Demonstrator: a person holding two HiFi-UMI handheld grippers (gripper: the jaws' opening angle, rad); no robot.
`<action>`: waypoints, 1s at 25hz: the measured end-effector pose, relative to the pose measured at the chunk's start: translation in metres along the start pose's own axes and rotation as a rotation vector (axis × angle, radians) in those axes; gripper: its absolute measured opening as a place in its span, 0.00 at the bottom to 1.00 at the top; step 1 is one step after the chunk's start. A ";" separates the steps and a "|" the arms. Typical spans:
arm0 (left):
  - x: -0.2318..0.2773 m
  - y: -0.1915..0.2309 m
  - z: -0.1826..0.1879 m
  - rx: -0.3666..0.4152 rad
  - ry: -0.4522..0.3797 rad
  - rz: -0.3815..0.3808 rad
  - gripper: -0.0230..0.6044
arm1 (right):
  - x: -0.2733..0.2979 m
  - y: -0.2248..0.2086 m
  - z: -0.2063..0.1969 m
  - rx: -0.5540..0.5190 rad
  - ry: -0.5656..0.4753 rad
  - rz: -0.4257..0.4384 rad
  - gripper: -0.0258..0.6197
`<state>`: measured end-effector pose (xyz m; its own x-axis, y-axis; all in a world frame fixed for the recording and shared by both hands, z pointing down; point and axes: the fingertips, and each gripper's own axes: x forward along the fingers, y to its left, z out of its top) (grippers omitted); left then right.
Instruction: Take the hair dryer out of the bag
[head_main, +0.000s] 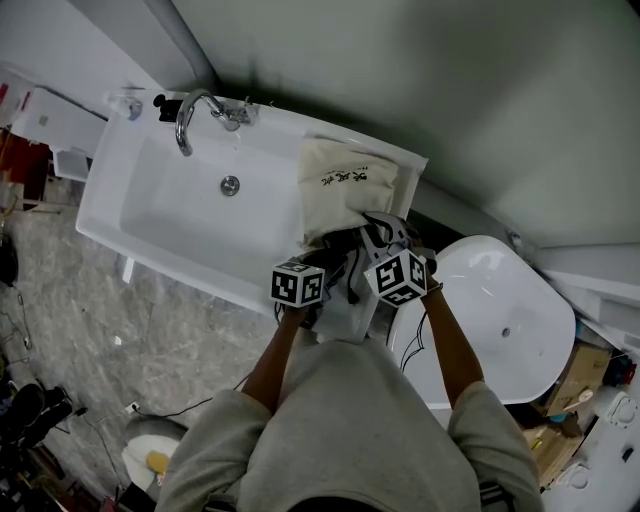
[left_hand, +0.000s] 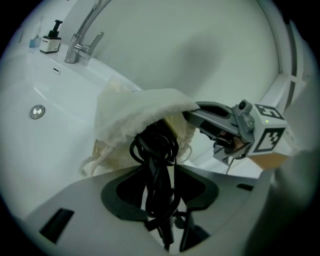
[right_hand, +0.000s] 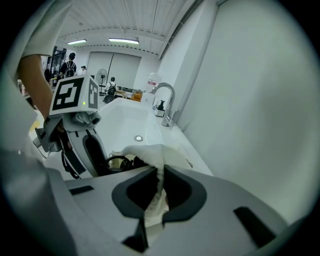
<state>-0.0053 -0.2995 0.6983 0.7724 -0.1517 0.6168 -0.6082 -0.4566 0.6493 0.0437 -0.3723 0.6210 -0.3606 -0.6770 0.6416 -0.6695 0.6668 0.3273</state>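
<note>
A cream cloth bag (head_main: 340, 190) lies on the right ledge of the white sink (head_main: 150, 215), its mouth towards me. A black coiled cord (left_hand: 155, 145) of the hair dryer sticks out of that mouth; the dryer's body is hidden inside. My left gripper (left_hand: 160, 195) is shut on the cord, which runs down between its jaws. My right gripper (right_hand: 159, 185) is shut on the upper rim of the bag (right_hand: 147, 152) and holds it up. In the left gripper view the right gripper (left_hand: 197, 114) pinches the bag's edge just right of the cord.
A chrome faucet (head_main: 190, 115) and a drain (head_main: 230, 184) are at the sink's left. A soap bottle (left_hand: 50, 40) stands by the faucet. A second white basin (head_main: 500, 320) sits close on the right. The wall runs just behind the bag.
</note>
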 end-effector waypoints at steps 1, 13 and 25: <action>-0.003 -0.001 -0.003 0.004 0.000 -0.002 0.32 | 0.001 0.000 0.000 0.000 0.000 0.000 0.08; 0.004 0.008 -0.023 -0.037 0.050 -0.053 0.33 | 0.001 0.005 0.001 0.001 0.005 -0.008 0.07; 0.017 -0.003 -0.022 0.081 0.200 -0.041 0.49 | -0.003 0.006 0.000 -0.002 0.004 -0.012 0.08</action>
<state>0.0052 -0.2815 0.7164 0.7394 0.0413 0.6719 -0.5542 -0.5294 0.6424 0.0409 -0.3662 0.6211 -0.3500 -0.6837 0.6404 -0.6724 0.6593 0.3364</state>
